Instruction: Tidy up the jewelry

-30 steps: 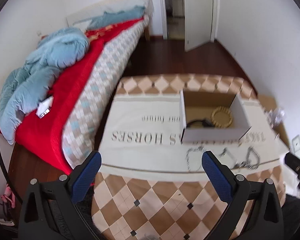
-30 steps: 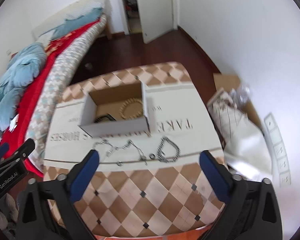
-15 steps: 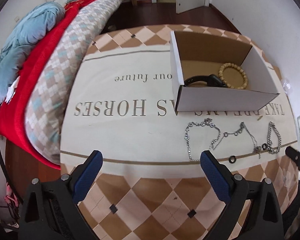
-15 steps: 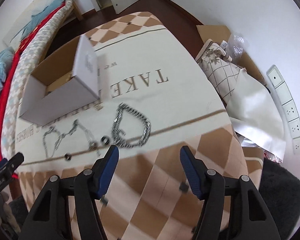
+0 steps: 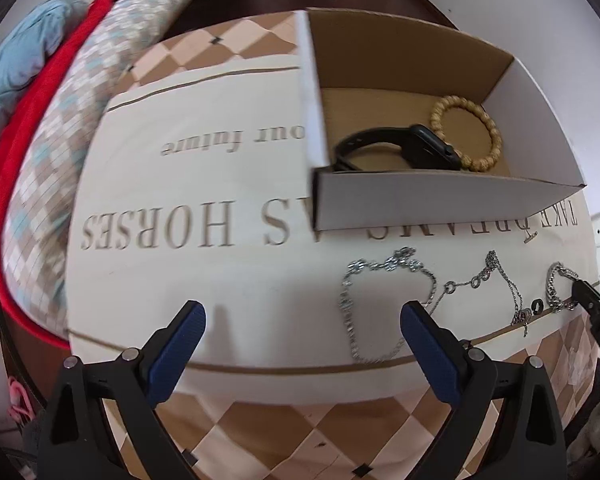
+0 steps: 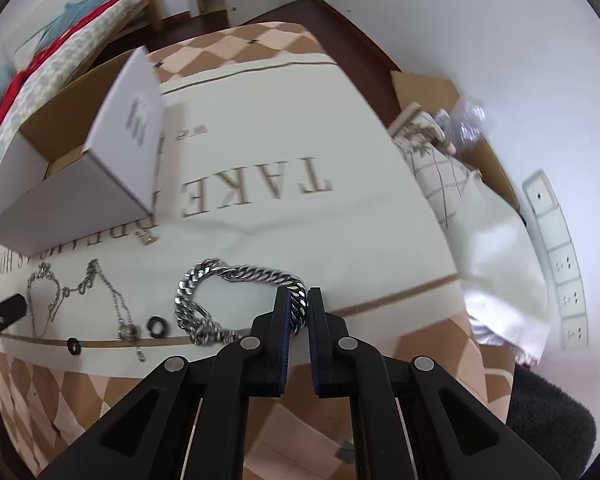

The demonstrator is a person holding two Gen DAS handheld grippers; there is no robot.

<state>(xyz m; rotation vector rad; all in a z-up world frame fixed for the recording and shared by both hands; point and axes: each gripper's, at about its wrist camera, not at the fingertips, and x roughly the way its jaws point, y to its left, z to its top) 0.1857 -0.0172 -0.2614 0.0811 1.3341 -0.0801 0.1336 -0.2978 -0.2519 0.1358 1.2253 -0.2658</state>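
Note:
A thick silver chain bracelet (image 6: 220, 284) lies on the cream cloth near the table's front edge. My right gripper (image 6: 298, 304) is shut on its right end. Thin silver necklaces (image 6: 100, 292) (image 5: 384, 300) and two small black rings (image 6: 155, 325) lie to its left. An open cardboard box (image 5: 420, 200) holds a black watch (image 5: 400, 148) and a wooden bead bracelet (image 5: 468, 136). My left gripper (image 5: 300, 332) is open and empty above the cloth, left of the necklaces.
A bed (image 5: 40, 120) with red and blue bedding runs along the table's left side. A box with a patterned cushion and plastic wrap (image 6: 440, 148) sits on the floor at the right wall. Wall sockets (image 6: 560, 256) are at the right.
Both grippers came down close to the table. My right gripper went from open to shut on the thick chain bracelet. My left gripper stayed open.

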